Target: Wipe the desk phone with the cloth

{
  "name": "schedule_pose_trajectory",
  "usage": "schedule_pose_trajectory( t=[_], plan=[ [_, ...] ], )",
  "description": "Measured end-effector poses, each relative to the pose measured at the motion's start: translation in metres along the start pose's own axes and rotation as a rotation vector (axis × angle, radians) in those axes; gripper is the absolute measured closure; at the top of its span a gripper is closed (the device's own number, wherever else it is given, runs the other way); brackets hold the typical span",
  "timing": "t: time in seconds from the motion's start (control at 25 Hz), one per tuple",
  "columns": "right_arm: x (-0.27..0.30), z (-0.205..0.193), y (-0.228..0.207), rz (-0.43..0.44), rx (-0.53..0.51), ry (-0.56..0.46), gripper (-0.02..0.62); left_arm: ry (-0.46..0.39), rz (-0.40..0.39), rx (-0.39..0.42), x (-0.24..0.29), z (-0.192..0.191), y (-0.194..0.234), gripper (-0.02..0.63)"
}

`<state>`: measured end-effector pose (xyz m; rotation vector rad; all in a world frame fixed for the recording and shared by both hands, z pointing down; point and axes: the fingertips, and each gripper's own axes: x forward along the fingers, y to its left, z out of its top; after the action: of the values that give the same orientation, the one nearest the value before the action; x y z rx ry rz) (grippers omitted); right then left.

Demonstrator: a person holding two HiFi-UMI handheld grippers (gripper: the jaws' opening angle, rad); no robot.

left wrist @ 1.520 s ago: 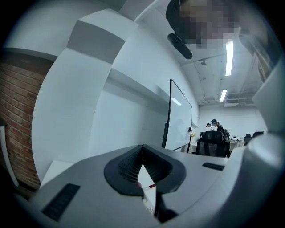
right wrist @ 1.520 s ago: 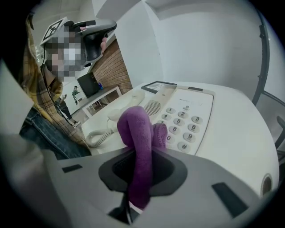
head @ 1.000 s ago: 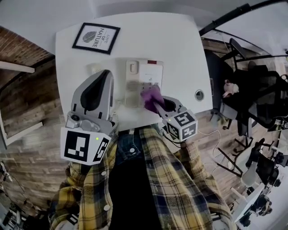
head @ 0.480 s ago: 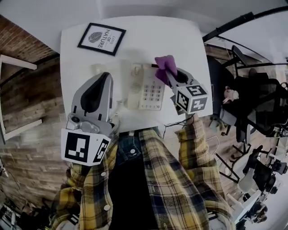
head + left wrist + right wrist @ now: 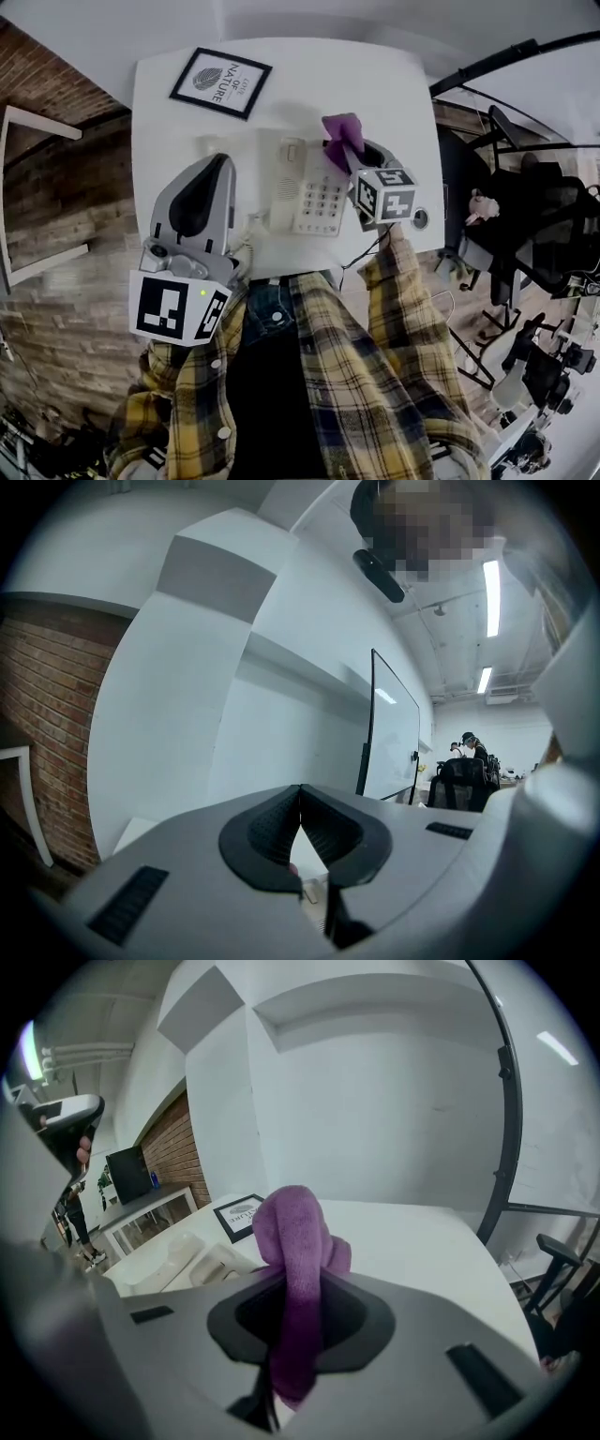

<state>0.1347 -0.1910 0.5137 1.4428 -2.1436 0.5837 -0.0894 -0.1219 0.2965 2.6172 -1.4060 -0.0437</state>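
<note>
A white desk phone (image 5: 314, 192) with a keypad lies mid-table on the white desk (image 5: 394, 94); it also shows in the right gripper view as a pale phone (image 5: 220, 1262). My right gripper (image 5: 345, 152) hangs by the phone's far right corner, shut on a purple cloth (image 5: 342, 129) that bunches above the jaws. The same cloth (image 5: 292, 1232) fills the right gripper (image 5: 298, 1288). My left gripper (image 5: 221, 161) hovers left of the phone, shut and empty, its left gripper pads (image 5: 300, 799) meeting. A pale handset (image 5: 208, 145) seems to lie left of the phone, partly hidden.
A black-framed leaf print (image 5: 220, 82) lies at the desk's far left. A round grommet (image 5: 419, 218) sits near the right edge, and a cord (image 5: 361, 258) hangs off the front. Brick wall to the left, office chairs (image 5: 525, 216) to the right.
My right gripper has carried the purple cloth from the keypad's near end to the phone's far right corner. The left gripper has held its place.
</note>
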Motion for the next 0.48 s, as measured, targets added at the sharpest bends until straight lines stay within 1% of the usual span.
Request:
schedule_pose_trajectory(
  t=[0.24, 0.48],
  plan=[
    [-0.003, -0.003, 0.007, -0.008, -0.055, -0.009, 0.531, 0.006, -0.010, -0.006, 0.003, -0.003, 0.000, 0.591],
    [-0.009, -0.015, 0.017, 0.005, -0.126, 0.017, 0.531, 0.010, -0.014, -0.008, 0.007, -0.003, 0.001, 0.591]
  ],
)
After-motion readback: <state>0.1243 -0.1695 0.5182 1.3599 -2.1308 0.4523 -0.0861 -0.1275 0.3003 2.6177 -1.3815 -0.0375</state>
